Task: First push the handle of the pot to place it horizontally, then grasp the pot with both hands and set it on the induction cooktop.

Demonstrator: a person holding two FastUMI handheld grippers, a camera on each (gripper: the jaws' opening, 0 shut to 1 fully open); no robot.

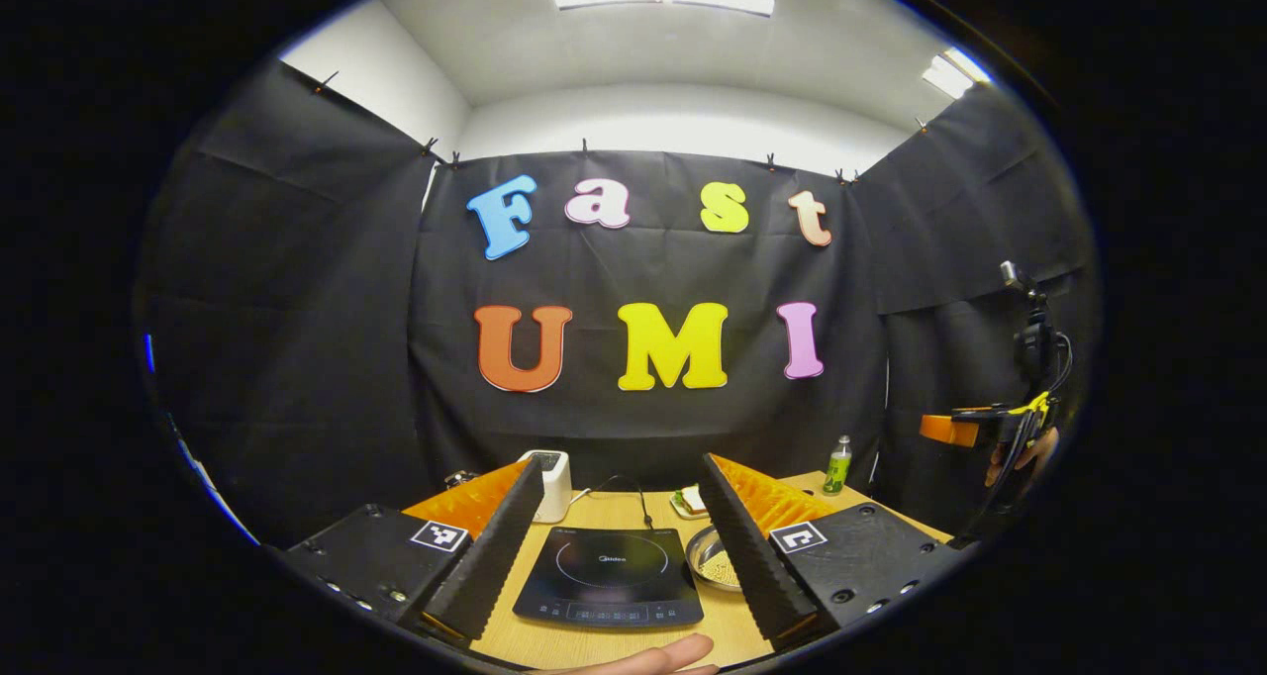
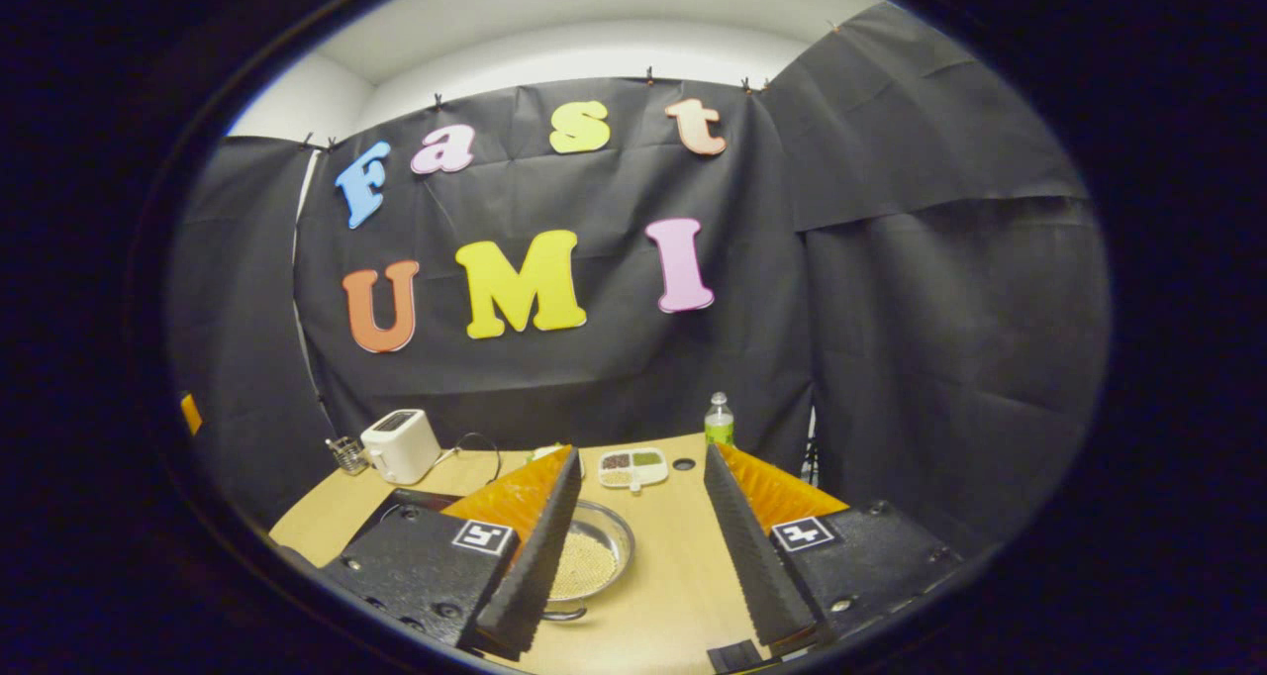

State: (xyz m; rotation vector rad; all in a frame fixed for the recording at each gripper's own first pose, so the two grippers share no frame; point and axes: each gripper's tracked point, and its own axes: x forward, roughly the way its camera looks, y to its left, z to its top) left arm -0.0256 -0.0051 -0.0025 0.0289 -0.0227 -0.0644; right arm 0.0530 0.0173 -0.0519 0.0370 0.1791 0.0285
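Observation:
In the left gripper view, my left gripper (image 1: pixel 622 462) stands open above the table, and the black induction cooktop (image 1: pixel 609 576) lies flat between its fingers. The pot (image 1: pixel 715 559), a shallow metal pan with pale grains in it, sits just right of the cooktop, half hidden by one finger. My right gripper (image 1: pixel 975 428) hangs at the far right, held by a hand. In the right gripper view, that gripper (image 2: pixel 641 452) is open over the table. The pot (image 2: pixel 599 551) lies partly behind its left finger, with a short handle (image 2: pixel 564 614) at the near rim.
A white toaster (image 2: pixel 401 445) and a wire basket (image 2: pixel 346 452) stand at the back left of the wooden table (image 2: pixel 673 566). A divided white dish (image 2: pixel 633 467) and a green bottle (image 2: pixel 720 420) sit near the back wall. A fingertip (image 1: pixel 653 658) shows at the near edge.

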